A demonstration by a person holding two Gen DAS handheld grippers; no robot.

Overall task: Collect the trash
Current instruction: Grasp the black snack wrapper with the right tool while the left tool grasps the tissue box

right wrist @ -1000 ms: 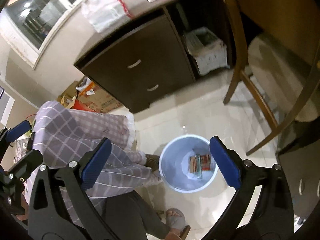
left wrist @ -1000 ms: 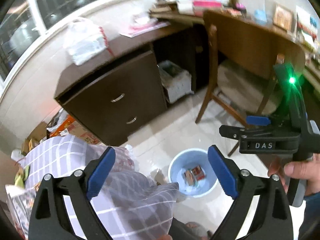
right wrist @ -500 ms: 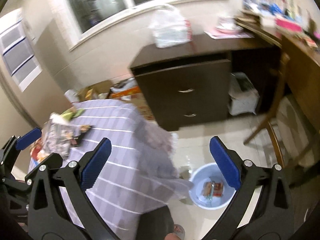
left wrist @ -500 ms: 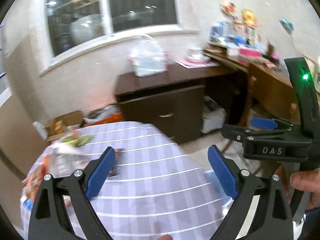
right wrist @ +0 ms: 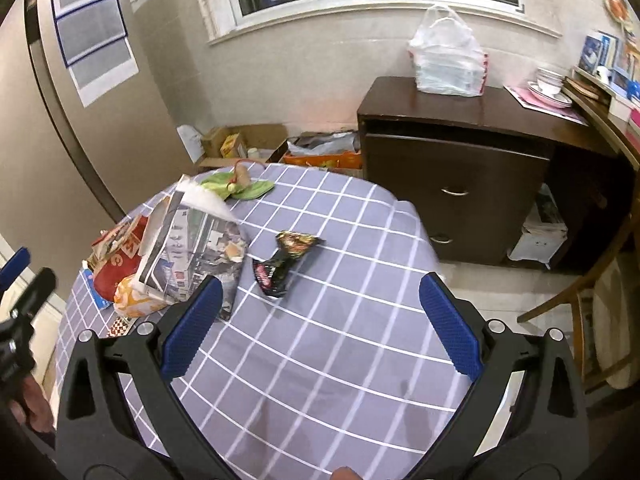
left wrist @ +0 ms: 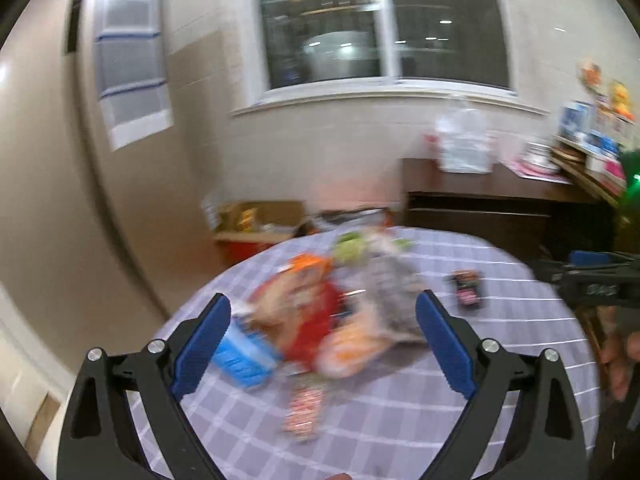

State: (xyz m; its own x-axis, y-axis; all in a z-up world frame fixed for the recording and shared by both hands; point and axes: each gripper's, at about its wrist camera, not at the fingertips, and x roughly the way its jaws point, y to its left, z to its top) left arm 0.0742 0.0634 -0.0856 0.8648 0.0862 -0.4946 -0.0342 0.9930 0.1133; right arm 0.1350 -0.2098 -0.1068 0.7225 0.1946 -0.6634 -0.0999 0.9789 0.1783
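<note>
Both grippers' jaws gape wide and empty over the table (right wrist: 340, 360); wrapper (right wrist: 282, 258) lettering is unreadable.

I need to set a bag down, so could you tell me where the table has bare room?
The tablecloth is bare from the black wrapper to the near and right edges. The left side is crowded with the newspaper and snack bags.

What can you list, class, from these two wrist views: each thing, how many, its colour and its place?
Table: one, purple checked cloth, centre.
Dark wrapper: one, black, mid-table, alone.
Newspaper: one, grey, table's left.
Red bag: one, left of newspaper.
Orange packet: one, beside red bag.
Green scraps: far table edge.
Cabinet: one, dark brown, right.
White bag: one, on cabinet.
Left gripper: blue pads, open.
Right gripper: blue pads, open.
</note>
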